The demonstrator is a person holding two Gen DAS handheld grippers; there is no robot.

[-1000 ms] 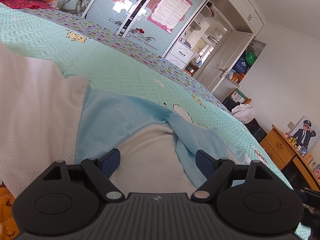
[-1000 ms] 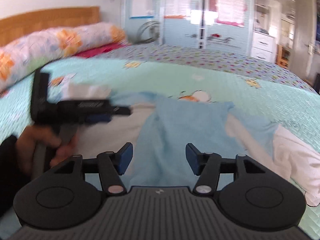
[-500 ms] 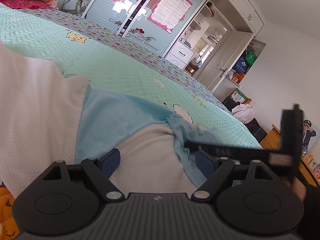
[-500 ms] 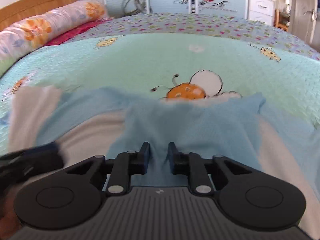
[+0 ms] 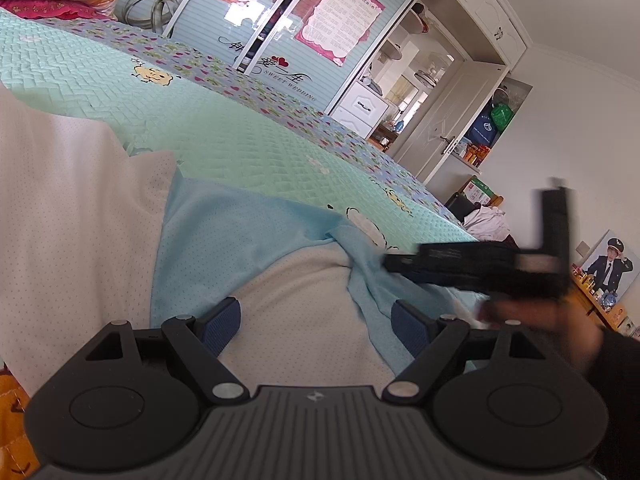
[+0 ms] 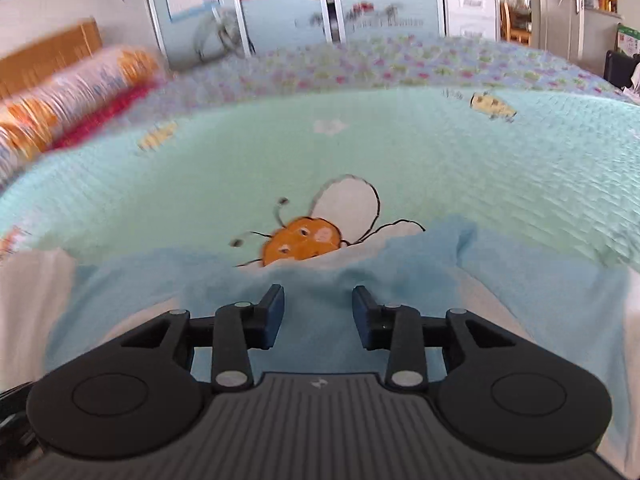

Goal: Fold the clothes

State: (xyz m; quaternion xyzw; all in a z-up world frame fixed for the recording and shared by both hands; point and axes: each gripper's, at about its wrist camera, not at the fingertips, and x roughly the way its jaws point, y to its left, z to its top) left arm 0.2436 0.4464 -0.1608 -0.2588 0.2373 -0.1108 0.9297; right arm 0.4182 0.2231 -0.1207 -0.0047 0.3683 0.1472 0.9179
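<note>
A white and light-blue shirt lies spread on the green bedspread. The left gripper hovers over it, jaws spread wide and empty. The right gripper has just been opening its jaws above the blue fabric, gripping nothing.

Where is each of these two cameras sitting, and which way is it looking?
Left wrist view: sits on the left gripper, looking along its wide-open fingers over the white and blue garment toward the wardrobe; the right gripper and a blurred hand show.
Right wrist view: sits on the right gripper, aimed down over blue cloth at the bee print on the bedspread; its fingers have just been opening, gripping nothing.
Both views share garment, bedspread and wardrobe.
</note>
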